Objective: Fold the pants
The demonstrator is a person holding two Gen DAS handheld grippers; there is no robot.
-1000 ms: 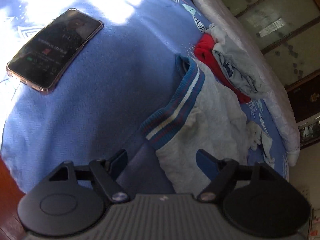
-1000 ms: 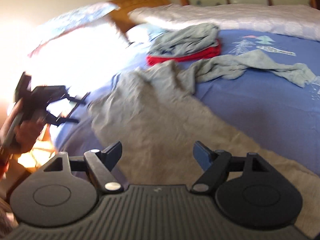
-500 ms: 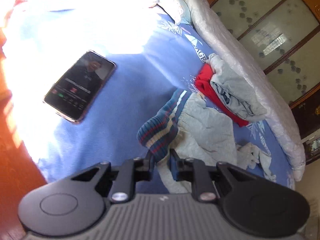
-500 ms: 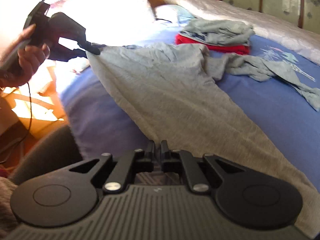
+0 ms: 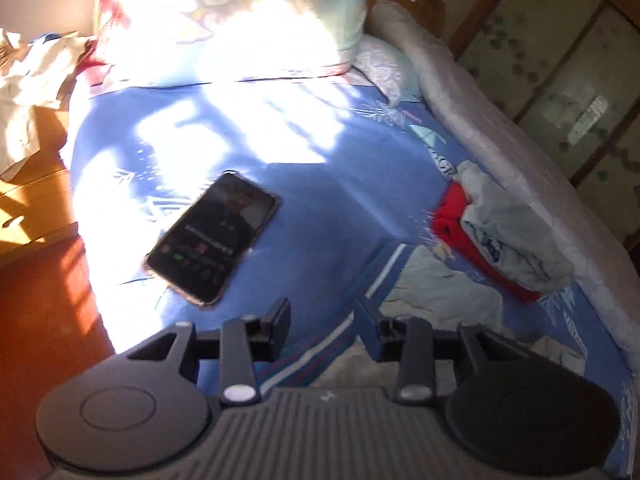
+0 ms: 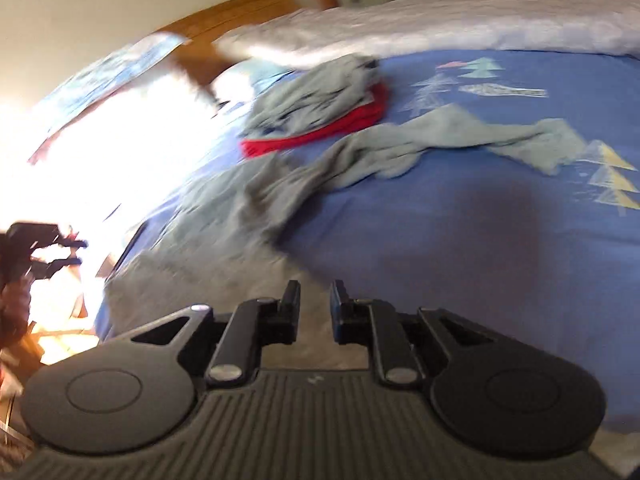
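Jaws of the left gripper (image 5: 322,320) are spread, with the striped waistband (image 5: 340,336) of the grey pants (image 6: 248,216) seen between them, ungripped. Jaws of the right gripper (image 6: 315,306) are parted narrowly over the pants, which are spread on the blue bedsheet (image 6: 460,220). Beyond, a phone (image 5: 212,238) and folded clothes (image 6: 320,116) are located.

The left hand-held gripper (image 5: 322,320) is matt black plastic with a ribbed body and small shiny metal pins. Just ahead of it lie the pants (image 5: 440,300), soft grey jersey with a ribbed blue waistband. Ahead and to its left, the phone (image 5: 212,238) shows a glossy glass face. The bed (image 5: 328,184) wears a smooth blue cotton sheet. Beyond the right hand-held gripper (image 6: 315,312), equally matt, sit a red cloth (image 6: 320,136) and the polished wooden headboard (image 6: 240,12).
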